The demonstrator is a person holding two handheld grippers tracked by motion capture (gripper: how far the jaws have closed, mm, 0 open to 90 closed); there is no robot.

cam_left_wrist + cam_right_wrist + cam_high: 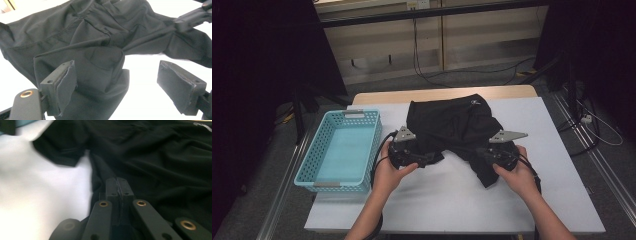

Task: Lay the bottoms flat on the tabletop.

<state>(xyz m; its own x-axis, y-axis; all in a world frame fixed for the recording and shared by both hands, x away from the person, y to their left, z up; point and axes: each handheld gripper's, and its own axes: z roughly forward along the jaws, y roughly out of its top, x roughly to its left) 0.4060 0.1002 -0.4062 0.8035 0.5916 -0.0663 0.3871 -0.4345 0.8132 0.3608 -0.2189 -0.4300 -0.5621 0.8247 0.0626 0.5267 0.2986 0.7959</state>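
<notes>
While black shorts [452, 127] lie spread on table, right tongs [117, 187] pinch leg hem; left tongs [117, 87] gape over other leg.

Left gripper [424, 161] jaws apart, right gripper [479, 152] clamped

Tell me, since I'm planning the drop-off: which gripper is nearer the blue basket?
Left. The left gripper sits just beside the blue basket, over the black garment; the right gripper is farther across the garment.

No text, number or brand can be read. The black garment [452, 125] bears a small pale mark near its upper edge, too small to make out.
</notes>
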